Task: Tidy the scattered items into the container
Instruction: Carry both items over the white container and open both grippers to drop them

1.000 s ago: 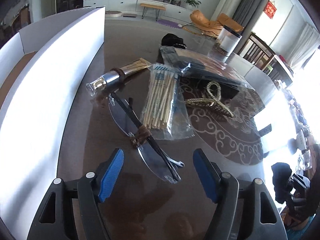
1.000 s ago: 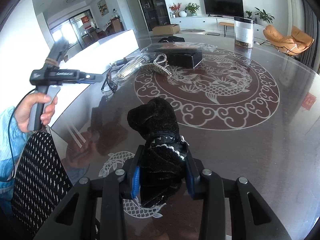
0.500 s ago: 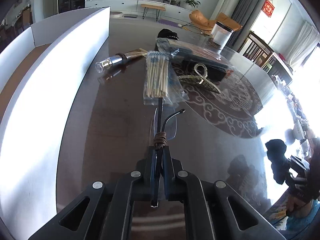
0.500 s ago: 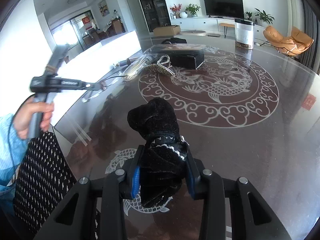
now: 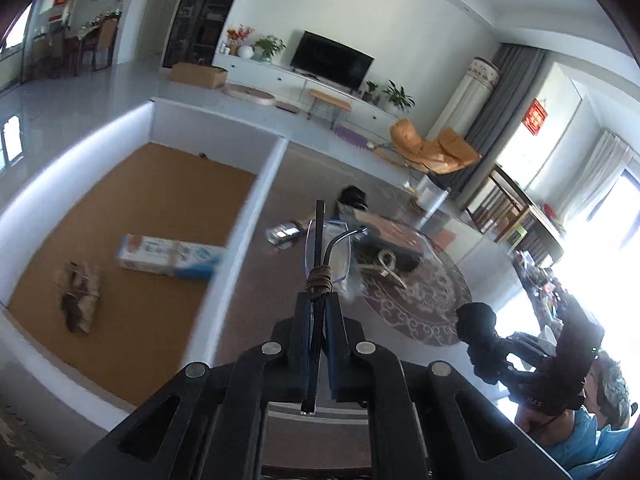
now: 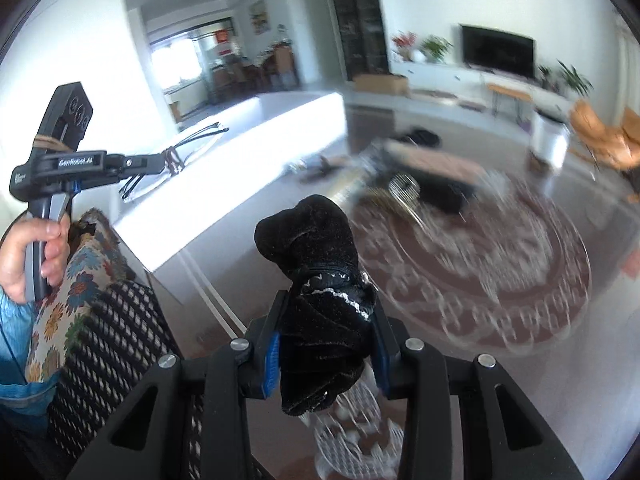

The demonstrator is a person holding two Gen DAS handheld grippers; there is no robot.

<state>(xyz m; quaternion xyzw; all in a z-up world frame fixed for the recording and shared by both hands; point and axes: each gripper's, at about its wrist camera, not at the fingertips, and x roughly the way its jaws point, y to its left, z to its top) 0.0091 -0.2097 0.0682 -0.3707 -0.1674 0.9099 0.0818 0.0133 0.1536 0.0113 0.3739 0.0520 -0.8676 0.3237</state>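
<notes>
The left claw point(image 5: 318, 322) pinches the glasses point(image 5: 326, 252) by their folded arms, so the lenses stick out in front, up in the air just beside the wall of the white box point(image 5: 256, 200), ready to go in. The right claw point(image 6: 326, 350) squeezes a soft black pouch point(image 6: 320, 280) above the tabletop point(image 6: 540, 320), likely for the box too

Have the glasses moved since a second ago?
Yes. The left tool lifted the glasses off the table; they now hang beside the white box wall.
</notes>
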